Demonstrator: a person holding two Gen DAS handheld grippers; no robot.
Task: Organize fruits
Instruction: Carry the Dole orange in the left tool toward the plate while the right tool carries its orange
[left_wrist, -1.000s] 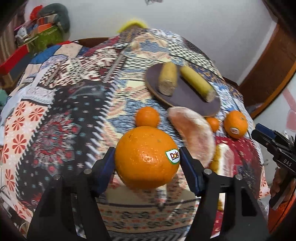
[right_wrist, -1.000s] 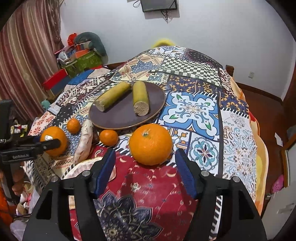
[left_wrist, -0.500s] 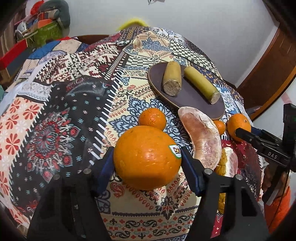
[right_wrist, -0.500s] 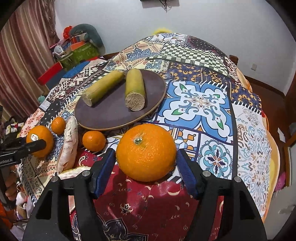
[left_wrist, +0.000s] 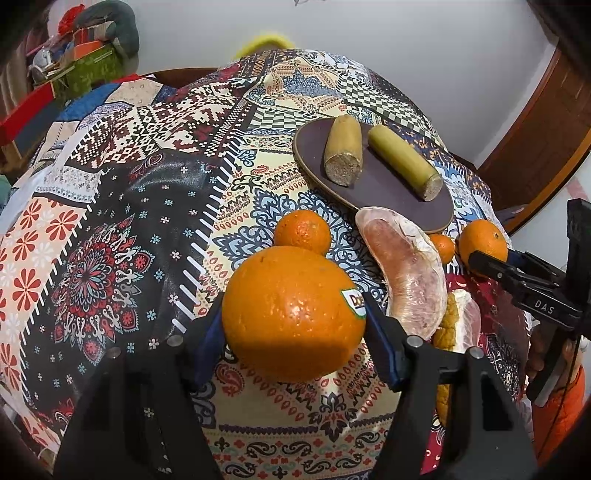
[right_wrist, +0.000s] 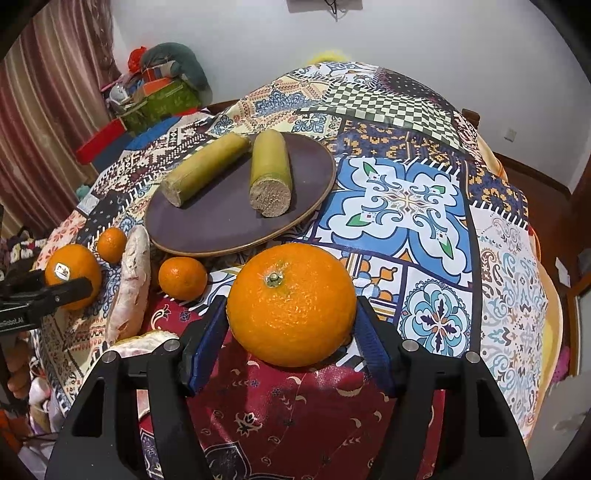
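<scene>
My left gripper is shut on a large orange with a Dole sticker, held just above the patterned tablecloth. My right gripper is shut on a second large orange, stem up; it also shows in the left wrist view. A dark round plate holds two sugarcane pieces. Two small tangerines and a peeled pomelo segment lie in front of the plate.
A second pomelo piece lies near the front table edge. The patchwork tablecloth covers the round table. Boxes and clutter stand by the wall at the back left; a curtain hangs at the left.
My right gripper has moved forward around the second orange and shut on it. My left gripper has kept hold of the Dole orange and drifted slightly forward.
</scene>
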